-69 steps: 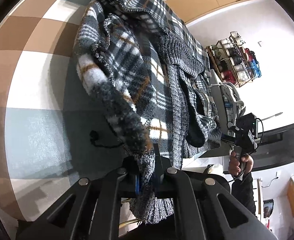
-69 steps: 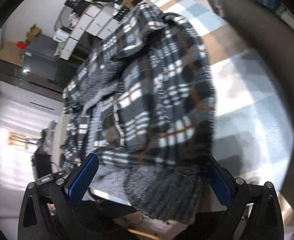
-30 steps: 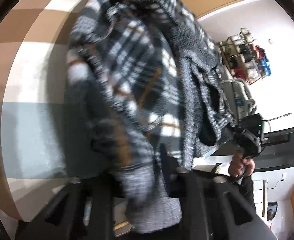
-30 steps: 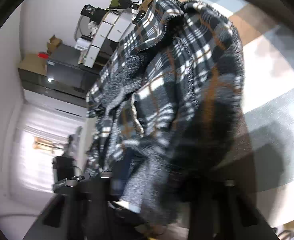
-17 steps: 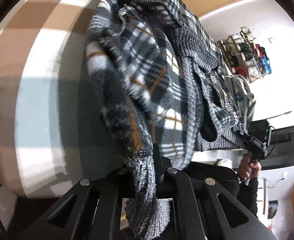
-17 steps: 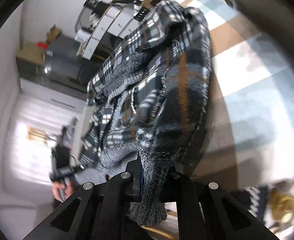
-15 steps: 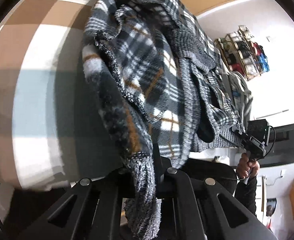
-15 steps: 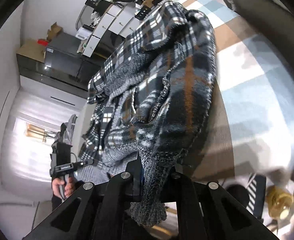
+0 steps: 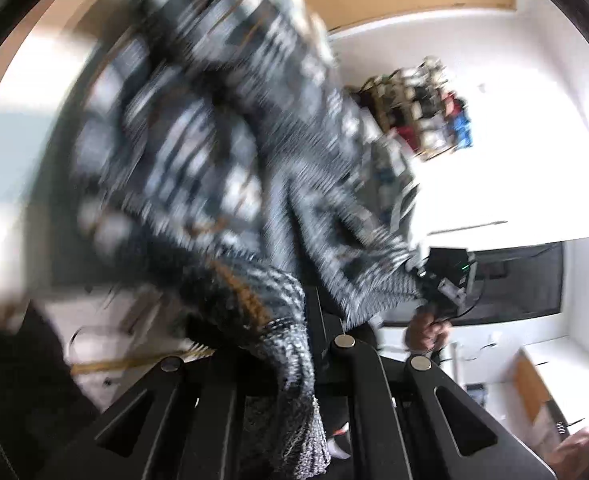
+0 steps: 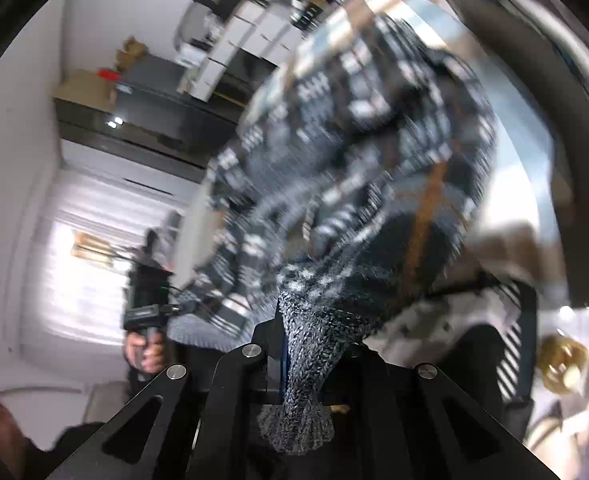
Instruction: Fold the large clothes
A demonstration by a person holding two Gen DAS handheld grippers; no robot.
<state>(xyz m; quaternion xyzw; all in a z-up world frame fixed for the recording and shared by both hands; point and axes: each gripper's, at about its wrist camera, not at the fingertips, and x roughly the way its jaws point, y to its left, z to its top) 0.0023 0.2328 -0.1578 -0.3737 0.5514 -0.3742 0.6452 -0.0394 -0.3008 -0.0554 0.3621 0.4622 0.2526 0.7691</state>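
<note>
**Left wrist and right wrist: one plaid garment pinched by two grippers**

Left wrist view first, nearest to farthest: our left gripper is clamped on a grey ribbed knit cuff, which hangs down between its two black fingers. From there the single plaid garment, dark grey and white with orange lines, rises away from us in heavy motion blur. Beyond it lies a checked tan, white and pale blue surface; whether the cloth touches it we cannot tell. At the garment's far corner we see the right gripper, held in one hand. Farther off stands one cluttered shelf against the white wall.

In the right wrist view, our right gripper is likewise closed on a second ribbed cuff, which droops below the fingers. The same garment spreads upward, blurred. To the left, past the cloth, we count one hand gripping the left gripper. Behind it are a bright window with blinds and white drawer units.
</note>
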